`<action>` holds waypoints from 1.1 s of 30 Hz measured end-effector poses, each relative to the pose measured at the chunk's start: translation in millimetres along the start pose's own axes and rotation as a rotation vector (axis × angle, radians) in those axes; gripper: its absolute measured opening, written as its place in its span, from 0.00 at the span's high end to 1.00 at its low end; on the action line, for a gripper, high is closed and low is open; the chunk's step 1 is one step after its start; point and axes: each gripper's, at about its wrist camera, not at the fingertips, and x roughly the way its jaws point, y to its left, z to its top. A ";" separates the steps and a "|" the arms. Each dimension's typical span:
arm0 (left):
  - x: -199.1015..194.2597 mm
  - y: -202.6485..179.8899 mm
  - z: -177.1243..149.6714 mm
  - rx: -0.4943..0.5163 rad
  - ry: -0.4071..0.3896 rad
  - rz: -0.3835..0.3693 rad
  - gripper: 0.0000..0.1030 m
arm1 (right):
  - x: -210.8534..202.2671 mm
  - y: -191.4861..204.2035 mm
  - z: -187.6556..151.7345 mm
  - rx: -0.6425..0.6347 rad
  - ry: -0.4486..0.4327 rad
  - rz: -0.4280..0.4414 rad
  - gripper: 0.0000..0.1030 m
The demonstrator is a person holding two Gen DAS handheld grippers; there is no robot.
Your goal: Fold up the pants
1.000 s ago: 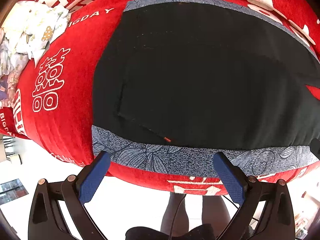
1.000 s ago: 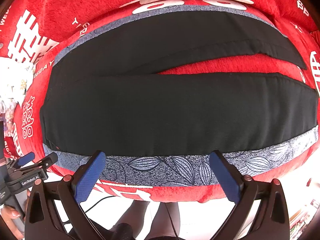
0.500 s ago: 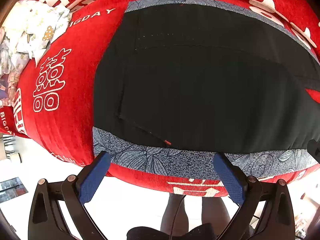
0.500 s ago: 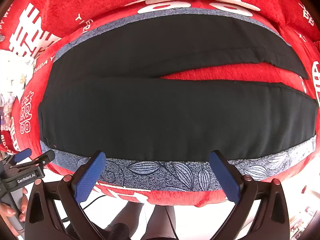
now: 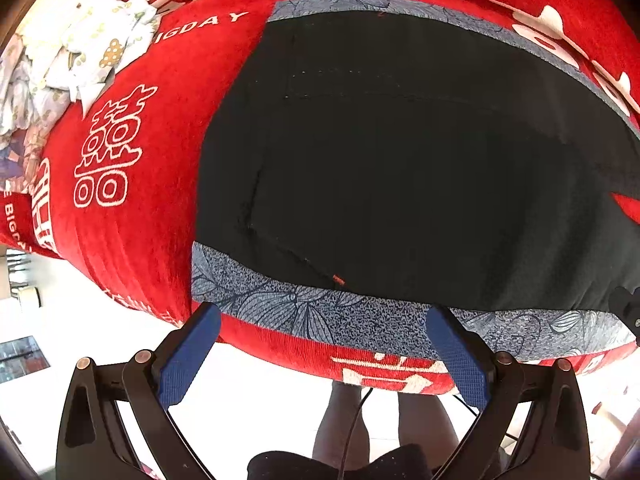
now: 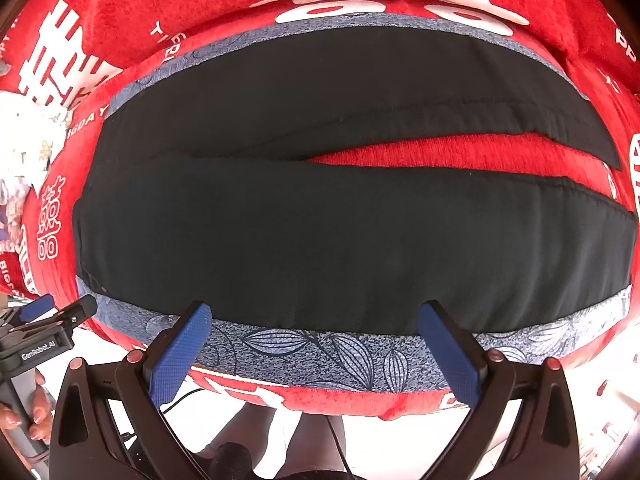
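Black pants (image 6: 320, 232) lie flat on a blue leaf-patterned cloth (image 6: 320, 352), waist to the left, two legs stretching right with a red gap between them. The waist and hip part (image 5: 400, 160) fills the left wrist view. My left gripper (image 5: 324, 344) is open, hovering over the near edge just short of the waist corner. My right gripper (image 6: 316, 340) is open too, above the near edge of the closer leg. Neither holds anything. The left gripper's tip (image 6: 60, 316) shows at the far left of the right wrist view, held by a hand (image 6: 32, 416).
A red cover with white characters (image 5: 104, 152) drapes the surface under the cloth. A heap of pale floral fabric (image 5: 68, 60) lies at the far left. The front edge drops to a white floor, where the person's legs (image 5: 384, 420) stand.
Both grippers have drifted slightly forward and down toward the near edge of the pants. Both stay open; the pants have not moved.
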 end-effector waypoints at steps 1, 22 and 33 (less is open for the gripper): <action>-1.0 0.1 -1.4 -0.006 -0.001 0.001 0.00 | -0.2 -0.4 -0.1 -0.004 -0.001 -0.001 0.00; 7.6 14.4 -12.0 -0.019 -0.011 -0.024 0.00 | 5.9 2.3 -7.6 -0.043 -0.004 -0.041 0.00; 11.3 40.9 -17.5 0.004 -0.043 -0.031 0.00 | 4.0 19.9 -18.7 -0.040 -0.016 -0.075 0.00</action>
